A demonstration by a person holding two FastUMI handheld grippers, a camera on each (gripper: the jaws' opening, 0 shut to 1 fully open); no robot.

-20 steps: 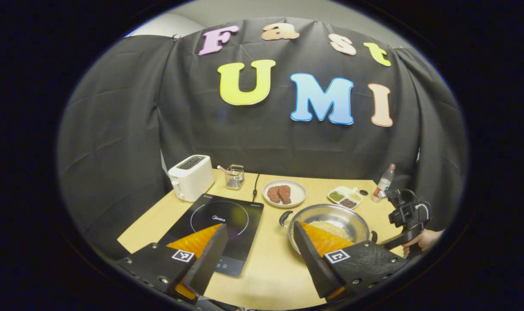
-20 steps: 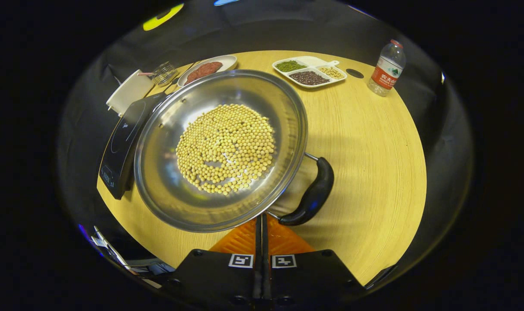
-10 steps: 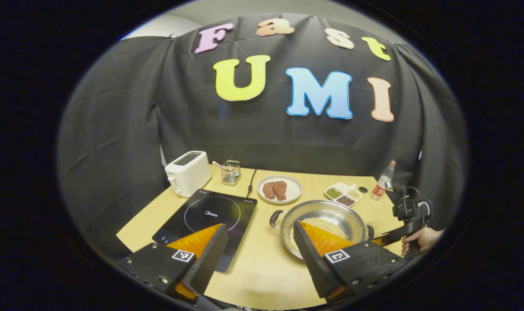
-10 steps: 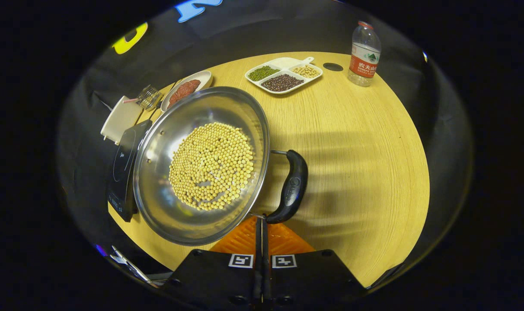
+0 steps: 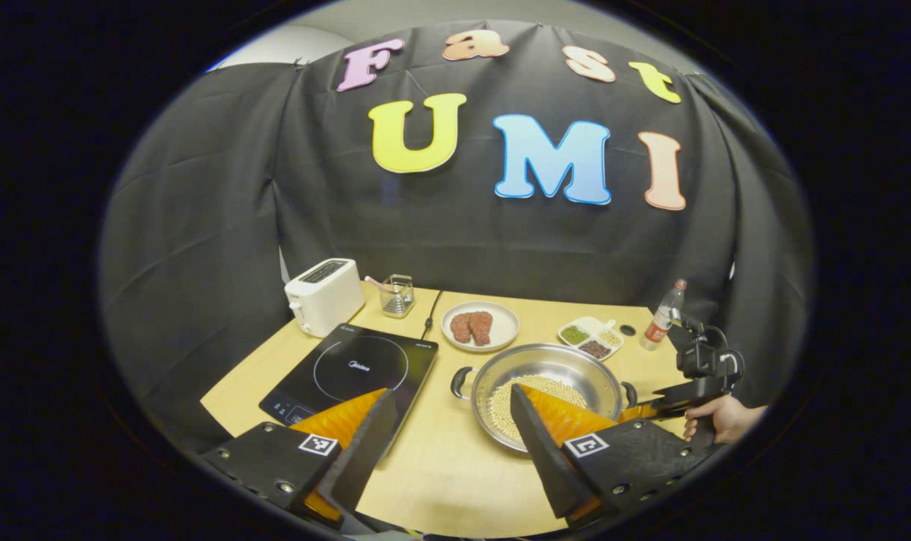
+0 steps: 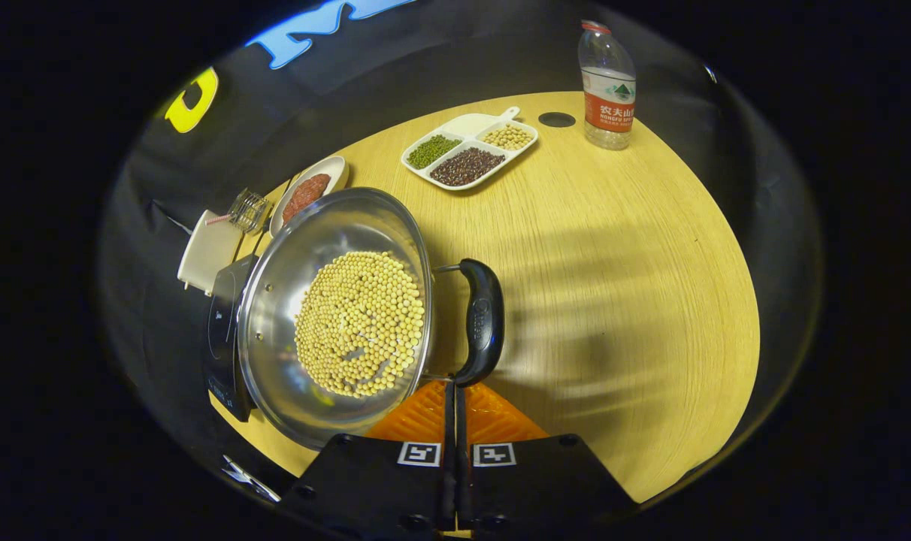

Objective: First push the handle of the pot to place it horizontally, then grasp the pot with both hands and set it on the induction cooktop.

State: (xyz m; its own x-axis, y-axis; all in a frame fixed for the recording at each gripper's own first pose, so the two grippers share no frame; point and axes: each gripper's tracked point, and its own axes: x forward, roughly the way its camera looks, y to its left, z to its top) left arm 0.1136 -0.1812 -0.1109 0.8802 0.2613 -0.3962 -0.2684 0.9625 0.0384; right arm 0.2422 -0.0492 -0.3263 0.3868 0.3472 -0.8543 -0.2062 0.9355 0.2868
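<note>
A steel pot (image 5: 553,368) with soybeans in it sits on the table right of the black induction cooktop (image 5: 350,368). Its two black handles (image 5: 459,382) point left and right in the left gripper view. My left gripper (image 5: 452,424) hovers open in front of the pot and the cooktop, holding nothing. In the right gripper view the pot (image 6: 275,300) lies left of centre with its near handle (image 6: 482,323) standing upright in the frame. My right gripper (image 6: 453,394) is shut, its tips touching that handle's lower end. The cooktop (image 6: 222,338) peeks out behind the pot.
Along the back stand a white toaster (image 5: 324,294), a wire basket (image 5: 397,294), a plate of meat (image 5: 479,327), a divided bean tray (image 5: 592,338) and a water bottle (image 5: 662,319). A hand (image 5: 722,421) holds the right gripper (image 5: 643,409). Bare table (image 6: 621,263) lies right of the pot.
The pot has turned as the shut right gripper pushed its handle round; the handles now lie left and right. The left gripper drew back a little, still open.
</note>
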